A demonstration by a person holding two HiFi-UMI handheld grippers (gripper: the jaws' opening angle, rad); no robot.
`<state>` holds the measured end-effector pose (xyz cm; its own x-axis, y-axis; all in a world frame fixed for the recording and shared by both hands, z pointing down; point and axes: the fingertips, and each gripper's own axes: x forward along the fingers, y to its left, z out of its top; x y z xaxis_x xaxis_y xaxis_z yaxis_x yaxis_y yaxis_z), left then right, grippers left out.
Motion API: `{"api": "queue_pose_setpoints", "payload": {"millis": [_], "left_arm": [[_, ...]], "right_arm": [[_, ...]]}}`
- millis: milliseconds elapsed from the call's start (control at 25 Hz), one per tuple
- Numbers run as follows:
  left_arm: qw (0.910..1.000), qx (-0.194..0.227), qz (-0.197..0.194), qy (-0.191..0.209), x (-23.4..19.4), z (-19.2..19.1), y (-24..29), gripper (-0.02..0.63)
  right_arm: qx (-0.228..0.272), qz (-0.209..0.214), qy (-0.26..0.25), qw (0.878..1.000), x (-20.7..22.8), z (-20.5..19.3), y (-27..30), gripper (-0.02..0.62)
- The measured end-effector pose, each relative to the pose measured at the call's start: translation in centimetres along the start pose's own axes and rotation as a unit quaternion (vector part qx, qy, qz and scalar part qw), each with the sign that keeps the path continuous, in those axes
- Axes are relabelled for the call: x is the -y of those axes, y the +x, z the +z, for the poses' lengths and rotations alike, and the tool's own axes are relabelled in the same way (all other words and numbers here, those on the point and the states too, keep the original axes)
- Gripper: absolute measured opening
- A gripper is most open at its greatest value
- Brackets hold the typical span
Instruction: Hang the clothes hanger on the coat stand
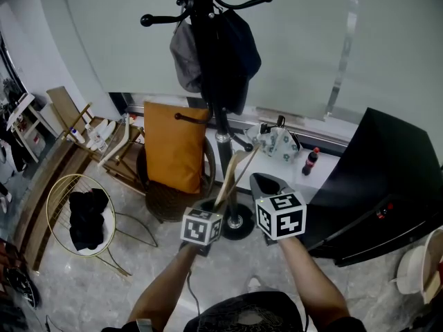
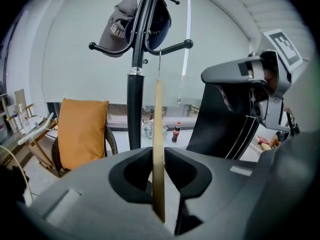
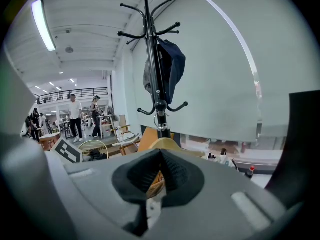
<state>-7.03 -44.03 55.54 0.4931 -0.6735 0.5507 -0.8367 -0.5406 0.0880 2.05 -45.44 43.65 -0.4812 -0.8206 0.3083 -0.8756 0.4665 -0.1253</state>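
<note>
Left gripper jaws stand narrow, clamped on the wooden clothes hanger. Right gripper jaws, nearly together, seem to pinch it too. It sits low, in front of the coat stand. I judge that lifting and hooking remain.
</note>
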Motion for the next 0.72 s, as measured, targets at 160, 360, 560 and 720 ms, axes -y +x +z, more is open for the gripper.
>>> {"api": "queue_pose_setpoints", "payload": {"millis": [160, 360, 560, 720], "left_arm": [[0.9999, 0.006, 0.011, 0.0, -0.4, 0.1, -0.3, 0.091], [0.9996, 0.012, 0.026, 0.004, -0.8, 0.1, -1.1, 0.129], [0.9994, 0.014, 0.03, 0.005, -0.8, -0.3, -2.5, 0.138], [0.9996, 0.016, 0.023, -0.001, -0.5, -0.8, -3.4, 0.137]], "right_arm": [[0.0, 0.0, 0.003, 1.0, -0.2, -0.1, -0.1, 0.002], [-0.001, 0.003, 0.005, 1.0, -0.7, -0.4, -0.5, 0.002], [-0.002, 0.006, 0.01, 1.0, -1.7, -0.9, -1.0, 0.002], [-0.004, 0.009, 0.01, 1.0, -2.5, -1.4, -1.4, 0.002]]}}
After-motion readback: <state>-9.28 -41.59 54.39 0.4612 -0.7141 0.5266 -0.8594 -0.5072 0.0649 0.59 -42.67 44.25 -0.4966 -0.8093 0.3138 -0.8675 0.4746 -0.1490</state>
